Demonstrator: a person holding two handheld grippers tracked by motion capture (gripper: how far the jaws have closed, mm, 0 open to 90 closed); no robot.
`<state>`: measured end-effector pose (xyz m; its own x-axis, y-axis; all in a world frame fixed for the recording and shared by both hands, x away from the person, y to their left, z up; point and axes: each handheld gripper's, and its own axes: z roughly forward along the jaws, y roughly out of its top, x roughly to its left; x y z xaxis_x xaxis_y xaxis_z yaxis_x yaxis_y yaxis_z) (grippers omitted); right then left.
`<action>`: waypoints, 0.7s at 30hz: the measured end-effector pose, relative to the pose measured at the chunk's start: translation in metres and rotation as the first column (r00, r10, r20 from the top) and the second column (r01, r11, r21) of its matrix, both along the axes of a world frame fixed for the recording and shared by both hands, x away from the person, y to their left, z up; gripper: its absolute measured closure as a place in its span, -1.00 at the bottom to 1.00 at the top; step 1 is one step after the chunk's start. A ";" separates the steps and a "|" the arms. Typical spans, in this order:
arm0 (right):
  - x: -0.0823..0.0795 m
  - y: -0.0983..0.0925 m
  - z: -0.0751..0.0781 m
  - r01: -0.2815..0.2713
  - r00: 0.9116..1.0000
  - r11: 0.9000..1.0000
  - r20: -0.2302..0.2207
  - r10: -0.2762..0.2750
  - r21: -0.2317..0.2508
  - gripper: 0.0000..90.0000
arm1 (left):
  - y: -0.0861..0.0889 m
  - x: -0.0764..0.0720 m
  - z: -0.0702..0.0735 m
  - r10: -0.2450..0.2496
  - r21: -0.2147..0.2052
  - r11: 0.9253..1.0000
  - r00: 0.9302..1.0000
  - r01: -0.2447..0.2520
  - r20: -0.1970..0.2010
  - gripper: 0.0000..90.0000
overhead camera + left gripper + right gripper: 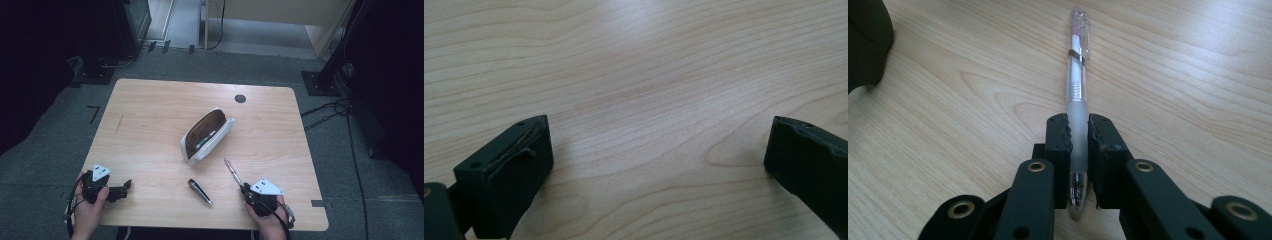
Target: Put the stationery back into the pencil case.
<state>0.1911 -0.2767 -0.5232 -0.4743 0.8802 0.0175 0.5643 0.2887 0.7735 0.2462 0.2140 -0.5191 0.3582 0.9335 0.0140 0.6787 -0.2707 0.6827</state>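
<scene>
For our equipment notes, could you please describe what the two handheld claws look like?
Both are matte black. The left claw and right claw each carry a pale grey three-cornered plate on top and trail a dark cable. The right claw's jaws have ridged inner pads, with brass-coloured rivets on the linkage arms behind them.

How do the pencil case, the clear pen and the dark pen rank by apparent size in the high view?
1. Pencil case, lying open, clearly the largest.
2. Clear pen, clamped in the right gripper, and dark pen, lying loose: these look about alike in length, so I won't rank them.
</scene>
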 end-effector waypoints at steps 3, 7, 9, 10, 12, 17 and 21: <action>-0.001 0.001 0.000 0.008 1.000 1.000 0.003 -0.008 -0.003 0.81 | 0.000 0.000 0.000 0.000 0.000 1.000 1.000 0.000 0.000 -1.00; -0.001 0.000 0.001 0.008 1.000 1.000 0.014 -0.008 0.005 0.82 | 0.000 0.000 0.000 0.000 0.000 1.000 1.000 0.000 0.000 -1.00; -0.002 -0.001 0.001 0.005 1.000 1.000 0.016 -0.005 0.016 0.82 | 0.000 0.000 0.000 0.000 0.000 1.000 1.000 0.000 0.000 -1.00; -0.002 -0.001 0.002 0.005 1.000 1.000 0.016 -0.005 0.022 0.82 | 0.000 0.000 0.000 0.000 0.000 1.000 1.000 0.000 0.000 -1.00; -0.002 -0.003 0.004 0.001 1.000 1.000 0.024 -0.001 0.029 0.82 | 0.000 0.000 0.000 0.000 0.000 1.000 1.000 0.000 0.000 -1.00; -0.004 -0.004 0.012 -0.015 0.999 0.999 0.036 0.013 0.048 0.82 | 0.000 0.000 0.000 0.000 0.000 1.000 1.000 0.000 0.000 -1.00; -0.005 -0.006 0.021 -0.023 0.998 0.999 0.054 0.020 0.049 0.82 | 0.000 0.000 0.000 0.004 -0.001 1.000 1.000 -0.004 -0.001 -1.00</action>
